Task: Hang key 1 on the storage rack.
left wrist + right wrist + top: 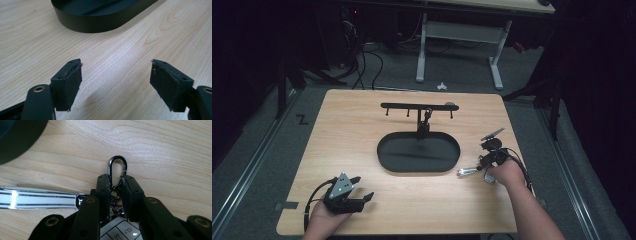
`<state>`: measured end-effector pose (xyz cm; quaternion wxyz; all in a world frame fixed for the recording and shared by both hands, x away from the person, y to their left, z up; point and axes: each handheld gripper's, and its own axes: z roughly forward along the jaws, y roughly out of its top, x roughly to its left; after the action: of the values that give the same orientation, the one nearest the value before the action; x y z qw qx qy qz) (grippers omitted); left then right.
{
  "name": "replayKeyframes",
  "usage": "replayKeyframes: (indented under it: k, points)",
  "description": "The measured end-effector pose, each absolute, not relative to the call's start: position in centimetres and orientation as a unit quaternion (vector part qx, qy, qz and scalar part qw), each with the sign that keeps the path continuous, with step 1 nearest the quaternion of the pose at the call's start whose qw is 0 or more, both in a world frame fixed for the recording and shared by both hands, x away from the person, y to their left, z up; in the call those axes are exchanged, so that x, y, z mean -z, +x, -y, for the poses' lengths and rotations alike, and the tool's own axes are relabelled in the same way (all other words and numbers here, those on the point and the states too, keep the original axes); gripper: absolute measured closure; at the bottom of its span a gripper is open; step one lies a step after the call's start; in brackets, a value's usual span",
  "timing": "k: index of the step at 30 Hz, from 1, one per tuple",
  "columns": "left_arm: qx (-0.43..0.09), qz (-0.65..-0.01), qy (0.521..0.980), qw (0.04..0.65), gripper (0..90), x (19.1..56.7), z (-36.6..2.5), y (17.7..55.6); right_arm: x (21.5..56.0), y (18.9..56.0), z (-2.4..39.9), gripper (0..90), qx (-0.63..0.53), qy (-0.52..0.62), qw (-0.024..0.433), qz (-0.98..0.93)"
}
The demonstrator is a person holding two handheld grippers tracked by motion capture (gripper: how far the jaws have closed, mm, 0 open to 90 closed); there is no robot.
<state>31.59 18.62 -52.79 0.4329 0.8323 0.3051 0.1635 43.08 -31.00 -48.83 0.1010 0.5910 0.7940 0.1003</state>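
While our left gripper (357, 192) rests low on the near left part of the pale wooden table (362, 125), its two black jaws stand wide apart with bare wood grain between them, as the left gripper view (116, 75) makes plain; it holds nothing. Ahead of it lies the black oval tray (100, 22), which in the high view (384, 162) sits at the middle of the table, below a black T-shaped hook rack (417, 106) rising from its far edge.

Our right gripper (484, 165) is at the near right of the table, just beside the tray's right end. In the right gripper view (116, 182) its jaws have drawn close together around a dark metal carabiner clip (117, 165) and its small chain; the pads press on the clip's lower part while its rounded loop sticks out beyond the tips, lying on the wood. A white car key fob with button icons (120, 231) shows under the jaws, and a shiny silver flat bar (37, 197) stretches off to the left, seen in the high view (468, 171) pointing toward the tray.
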Motion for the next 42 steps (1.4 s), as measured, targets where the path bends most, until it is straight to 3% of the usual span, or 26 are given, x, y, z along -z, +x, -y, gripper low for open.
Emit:
replayKeyframes:
  k: [6, 17, 27, 33, 42]
  points:
    - [-0.163, -0.304, 0.833, 0.432, 26.1, 52.8, -18.6, 31.6, 48.3, 43.2, 32.1, 86.8, -0.135, 0.612, 0.085, -0.775]
    - [-0.161, -0.303, 0.834, 0.431, 26.2, 52.8, -18.6, 31.6, 48.3, 43.0, 32.1, 85.6, -0.115, 0.607, 0.109, -0.779]
    - [-0.161, -0.302, 0.835, 0.431, 26.2, 52.9, -18.6, 31.6, 49.1, 43.0, 32.2, 83.0, -0.105, 0.607, 0.093, -0.782]
    - [-0.161, -0.301, 0.835, 0.431, 26.2, 52.9, -18.6, 31.6, 48.9, 43.0, 32.1, 77.0, -0.089, 0.601, 0.085, -0.790]
    - [-0.160, -0.300, 0.836, 0.431, 26.2, 52.8, -18.5, 31.6, 48.9, 43.0, 31.9, 85.8, -0.079, 0.590, 0.075, -0.800]
